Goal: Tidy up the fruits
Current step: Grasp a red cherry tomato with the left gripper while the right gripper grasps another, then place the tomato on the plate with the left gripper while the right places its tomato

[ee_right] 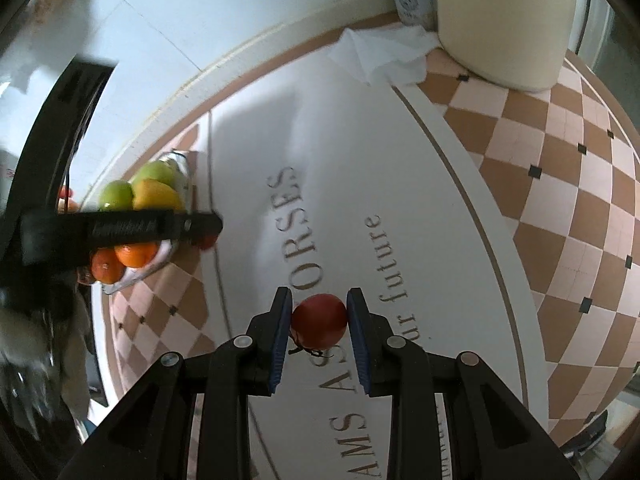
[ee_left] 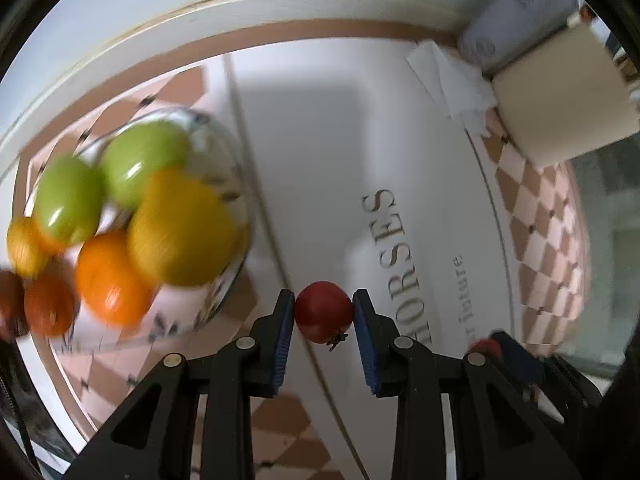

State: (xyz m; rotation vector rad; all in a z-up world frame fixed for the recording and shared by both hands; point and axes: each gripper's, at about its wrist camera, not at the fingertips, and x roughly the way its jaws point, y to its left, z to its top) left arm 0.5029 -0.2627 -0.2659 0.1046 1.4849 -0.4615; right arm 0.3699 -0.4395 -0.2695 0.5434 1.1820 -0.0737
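In the left wrist view, my left gripper (ee_left: 324, 309) is shut on a small red tomato (ee_left: 323, 312), whose stem points down, over the white cloth. To its left a glass bowl (ee_left: 202, 118) holds green apples (ee_left: 144, 160), a yellow lemon (ee_left: 184, 228) and oranges (ee_left: 108, 280). In the right wrist view, my right gripper (ee_right: 319, 309) is shut on a second red tomato (ee_right: 319, 320) above the printed lettering. The left gripper (ee_right: 200, 227) shows there as a black bar beside the bowl (ee_right: 176, 158). The right gripper (ee_left: 500, 350) shows at the lower right of the left wrist view.
A tablecloth (ee_right: 540, 160) with brown and pink checks and a white printed centre covers the table. A cream box (ee_right: 500, 20) stands at the far right corner with a crumpled white tissue (ee_right: 380, 56) in front of it. A pale wall (ee_right: 180, 20) lies beyond the table edge.
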